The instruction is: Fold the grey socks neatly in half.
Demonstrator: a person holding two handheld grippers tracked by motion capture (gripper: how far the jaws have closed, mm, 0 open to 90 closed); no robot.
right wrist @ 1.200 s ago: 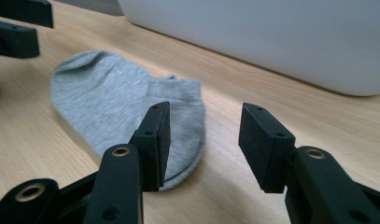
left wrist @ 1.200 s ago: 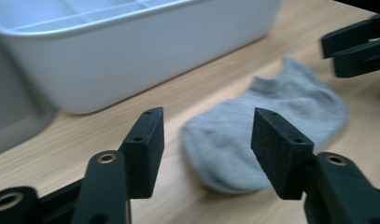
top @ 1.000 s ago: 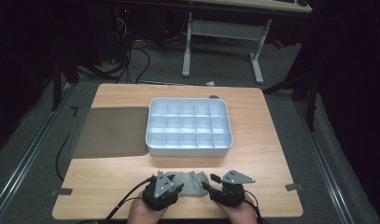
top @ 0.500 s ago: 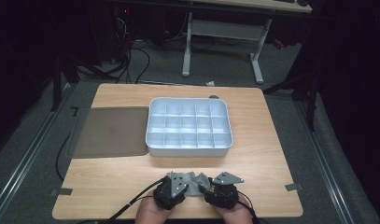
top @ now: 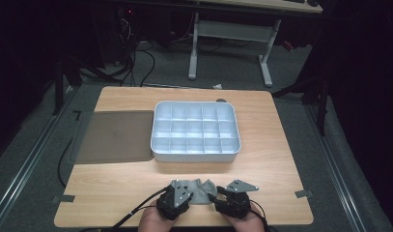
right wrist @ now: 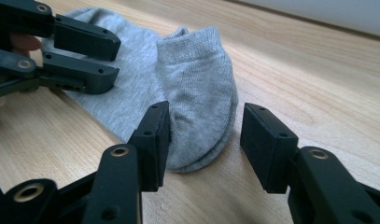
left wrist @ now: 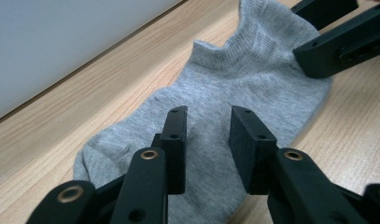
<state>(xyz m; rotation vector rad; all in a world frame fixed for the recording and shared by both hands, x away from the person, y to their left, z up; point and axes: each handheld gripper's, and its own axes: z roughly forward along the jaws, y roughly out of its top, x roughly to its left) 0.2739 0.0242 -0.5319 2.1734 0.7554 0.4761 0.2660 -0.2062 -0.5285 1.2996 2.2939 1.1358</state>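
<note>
Grey sock (top: 200, 189), lying flat and slightly rumpled on the wooden table (top: 281, 164) near its front edge, between the two hand-held claws and well short of the white compartment tray (top: 196, 131). In the left gripper view the left claw (left wrist: 207, 135) was poised low over the middle of the sock, its jaws standing apart with only flat fabric under the gap; they had just been closing, yet the pads did not pinch the cloth, so this claw remained released. In the right gripper view the right claw (right wrist: 204, 137) straddled the rounded end of the sock (right wrist: 197, 88), one pad beside the fabric at the left and the other clear of it over bare wood; its jaws had also just narrowed a little, and they too were released, gripping nothing. Each gripper view showed the other claw farther off at the opposite end of the sock. In the high view the left claw (top: 177, 193) and right claw (top: 223, 193) sat side by side, with the person's hands entering from the bottom edge. A dark grey mat (top: 114, 137) lay at the left of the tray, touching its side.
</note>
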